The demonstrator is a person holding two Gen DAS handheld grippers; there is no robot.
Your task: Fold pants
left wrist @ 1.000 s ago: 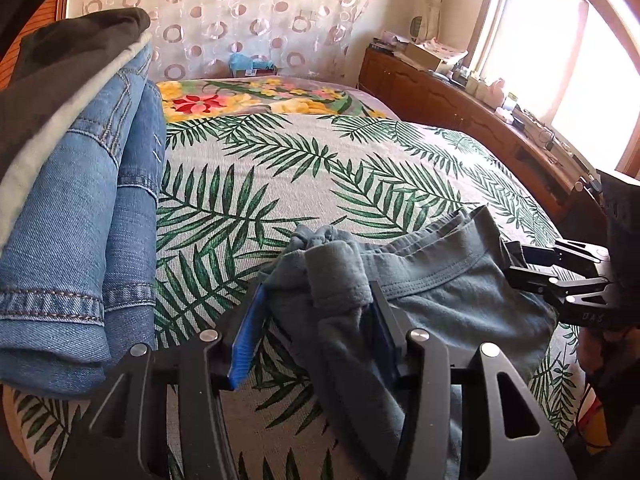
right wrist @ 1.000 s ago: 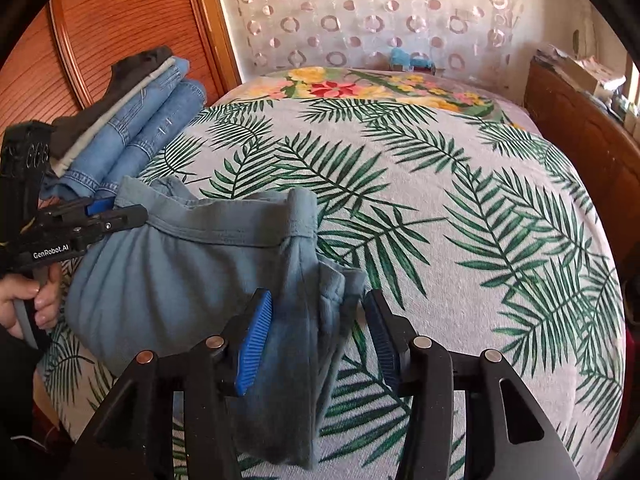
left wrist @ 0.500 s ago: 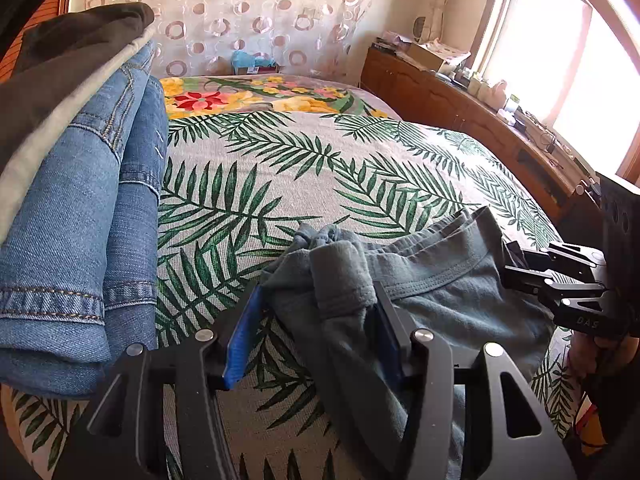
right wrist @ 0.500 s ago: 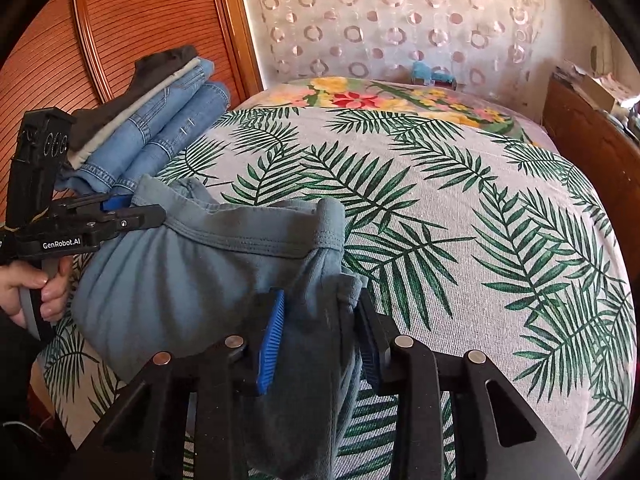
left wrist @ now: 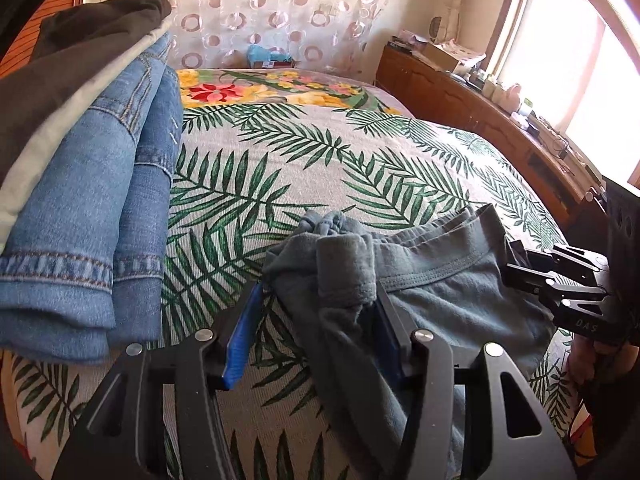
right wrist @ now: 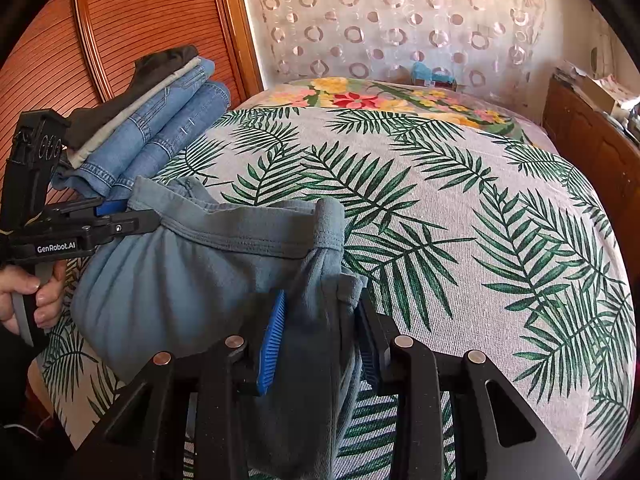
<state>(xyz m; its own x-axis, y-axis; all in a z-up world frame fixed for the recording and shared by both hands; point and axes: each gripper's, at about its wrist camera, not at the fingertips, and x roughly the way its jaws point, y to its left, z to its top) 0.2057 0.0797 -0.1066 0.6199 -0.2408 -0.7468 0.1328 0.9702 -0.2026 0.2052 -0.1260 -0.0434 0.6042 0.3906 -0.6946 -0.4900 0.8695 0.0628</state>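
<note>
**A:** Start with the left wrist view. What do you count?

**B:** One pair of grey-blue pants (left wrist: 440, 296), bunched on the palm-leaf bedspread (left wrist: 280, 168). One stack of folded clothes (left wrist: 80, 208) at the left: two folds of blue denim, one pale layer and one dark layer above them.

**A:** And the left gripper (left wrist: 316, 332)?

**B:** Two fingers, about half apart. The right-hand one is pressed into a bunched end of the waistband; the left-hand blue pad (left wrist: 244, 340) stands clear of the cloth with bedspread showing beside it. So the cloth lies between the jaws, but I cannot tell whether it is truly pinched.

**A:** Anything else there?

**B:** The right gripper (left wrist: 520, 268) at the far edge, its fingers at the other end of the waistband. One long wooden cabinet (left wrist: 480, 112) under one window (left wrist: 568, 60).

**A:** Now the right wrist view.

**B:** The same single pants (right wrist: 192, 280), waistband stretched between the two grippers, body sagging onto the bedspread (right wrist: 460, 220). The right gripper (right wrist: 320, 336) stands fairly narrow, both pads against a hanging fold of the fabric, gripping it.

**A:** And on the left?

**B:** The left gripper (right wrist: 144, 218), held by one hand (right wrist: 32, 296), its tips at the waistband corner. The clothes stack (right wrist: 160, 124) sits behind it, against a ribbed wooden panel (right wrist: 132, 20).
</note>
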